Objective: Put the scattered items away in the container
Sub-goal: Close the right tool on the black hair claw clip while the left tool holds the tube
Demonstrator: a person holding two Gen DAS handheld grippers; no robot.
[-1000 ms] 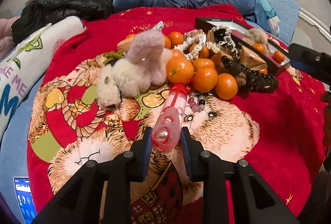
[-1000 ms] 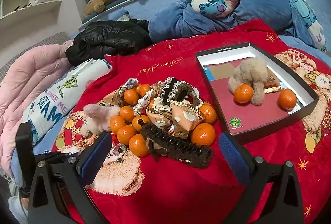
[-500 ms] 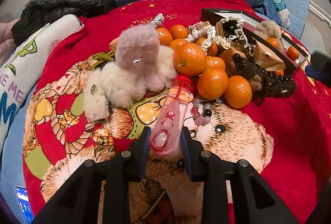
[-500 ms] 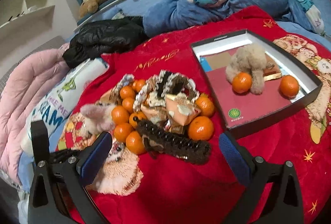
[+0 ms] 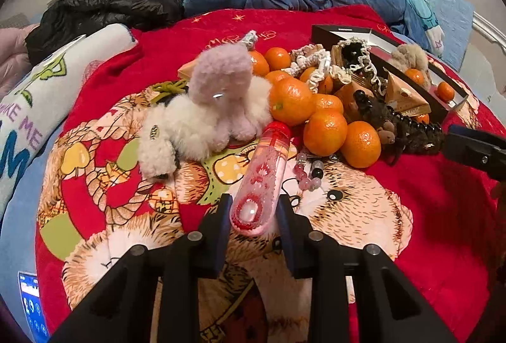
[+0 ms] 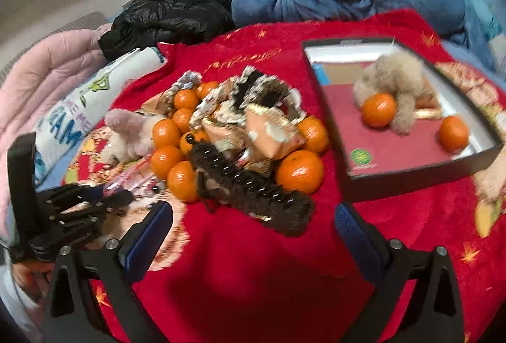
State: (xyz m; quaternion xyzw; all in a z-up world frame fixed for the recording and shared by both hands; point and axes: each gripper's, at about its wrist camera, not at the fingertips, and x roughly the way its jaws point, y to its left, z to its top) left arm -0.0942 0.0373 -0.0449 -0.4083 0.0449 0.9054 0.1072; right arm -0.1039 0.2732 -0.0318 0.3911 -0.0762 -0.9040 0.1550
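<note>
Left black plastic two-finger gripper (image 5: 254, 213): two angular matte arms, each fastened with round silver screw heads, ending in flat fingers (image 5: 222, 226) faced with dark blue pads. Right black plastic two-finger gripper (image 6: 253, 227): the same angular black arms with silver screws near the finger roots; its fingers (image 6: 148, 232) carry ribbed, bright blue pads. Both bodies show dull, unmarked surfaces.

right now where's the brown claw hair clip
In the right wrist view, the brown claw clip lies on the red blanket, against the mandarin pile's near edge, left of the black box.
</note>
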